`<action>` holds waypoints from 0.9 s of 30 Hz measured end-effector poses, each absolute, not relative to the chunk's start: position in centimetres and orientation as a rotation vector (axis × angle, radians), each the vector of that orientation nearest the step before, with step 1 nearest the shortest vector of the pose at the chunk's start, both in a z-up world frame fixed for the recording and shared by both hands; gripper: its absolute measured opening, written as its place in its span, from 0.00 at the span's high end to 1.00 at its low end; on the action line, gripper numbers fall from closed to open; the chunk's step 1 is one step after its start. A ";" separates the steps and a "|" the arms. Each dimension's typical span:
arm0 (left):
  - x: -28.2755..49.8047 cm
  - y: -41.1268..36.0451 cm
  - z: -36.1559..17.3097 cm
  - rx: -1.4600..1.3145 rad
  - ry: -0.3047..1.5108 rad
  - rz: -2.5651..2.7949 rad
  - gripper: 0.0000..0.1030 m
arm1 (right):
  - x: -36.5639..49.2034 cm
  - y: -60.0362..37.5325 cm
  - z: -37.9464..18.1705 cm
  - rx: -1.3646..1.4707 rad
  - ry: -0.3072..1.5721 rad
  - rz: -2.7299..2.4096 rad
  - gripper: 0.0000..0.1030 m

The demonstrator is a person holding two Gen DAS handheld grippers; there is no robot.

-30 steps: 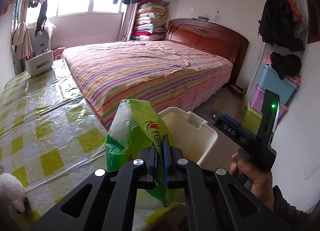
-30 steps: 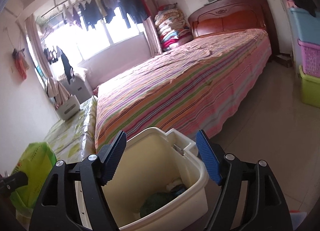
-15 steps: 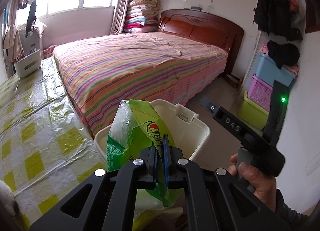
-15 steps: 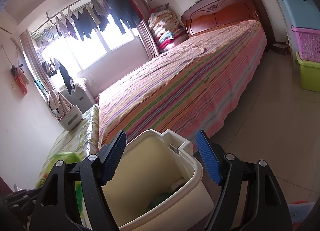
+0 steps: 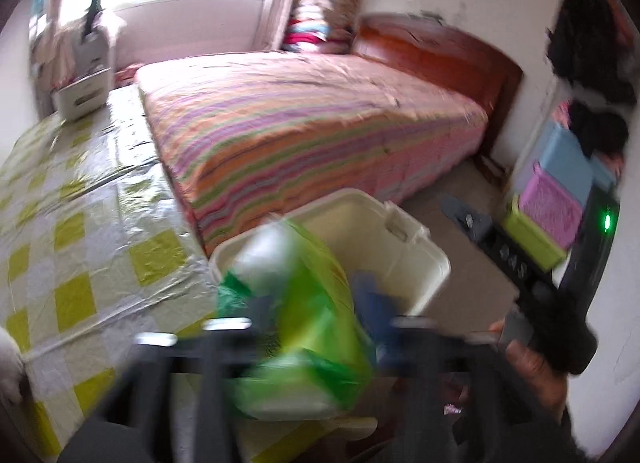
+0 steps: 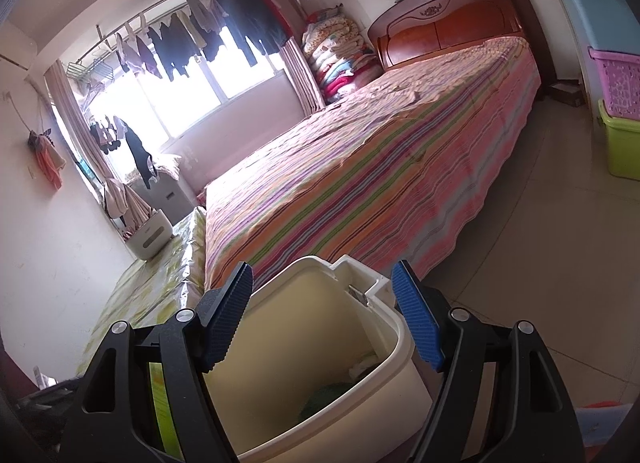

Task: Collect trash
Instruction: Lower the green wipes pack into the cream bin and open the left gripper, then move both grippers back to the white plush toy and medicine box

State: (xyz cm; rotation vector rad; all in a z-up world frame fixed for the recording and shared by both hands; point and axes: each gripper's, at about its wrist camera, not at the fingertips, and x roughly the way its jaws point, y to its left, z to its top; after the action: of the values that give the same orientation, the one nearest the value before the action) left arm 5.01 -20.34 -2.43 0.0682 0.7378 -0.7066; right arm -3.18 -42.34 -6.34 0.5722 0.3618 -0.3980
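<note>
In the blurred left wrist view a green and white plastic bag [image 5: 296,315] sits between my left gripper's [image 5: 316,315] fingers, right at the near rim of the cream trash bin [image 5: 424,259]. The blue pads look spread apart beside the bag. My right gripper [image 6: 322,319] is open and empty just above the bin [image 6: 384,367], which holds some dark green and white trash at the bottom. A strip of the green bag [image 6: 162,403] shows at the left of the right wrist view.
A table with a yellow-checked plastic cloth [image 5: 80,231] lies left of the bin. A striped bed [image 6: 380,167] stands behind it. Stacked plastic crates [image 5: 556,203] stand at the right wall. A white box [image 6: 150,233] sits at the table's far end.
My left gripper has moved fast, blurring its view, and its fingers have spread from a tight grip on the bag. The bag sits lower, over the bin's rim. The right gripper stays open.
</note>
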 end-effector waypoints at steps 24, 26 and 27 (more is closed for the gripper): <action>7.9 -9.5 3.7 -0.165 0.544 -0.520 0.18 | -2.5 -41.3 -5.9 0.559 0.362 -0.367 0.31; 7.8 -9.0 3.8 -0.158 0.538 -0.503 0.18 | -2.3 -40.9 -5.8 0.558 0.362 -0.357 0.31; 7.8 -8.8 3.8 -0.155 0.536 -0.494 0.18 | -2.1 -40.7 -5.7 0.558 0.363 -0.352 0.31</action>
State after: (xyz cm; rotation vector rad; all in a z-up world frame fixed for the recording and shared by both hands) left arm 7.83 -8.76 3.84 -0.1547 0.5358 -0.4939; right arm -2.12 -40.71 -5.74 0.5581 0.3633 -0.3516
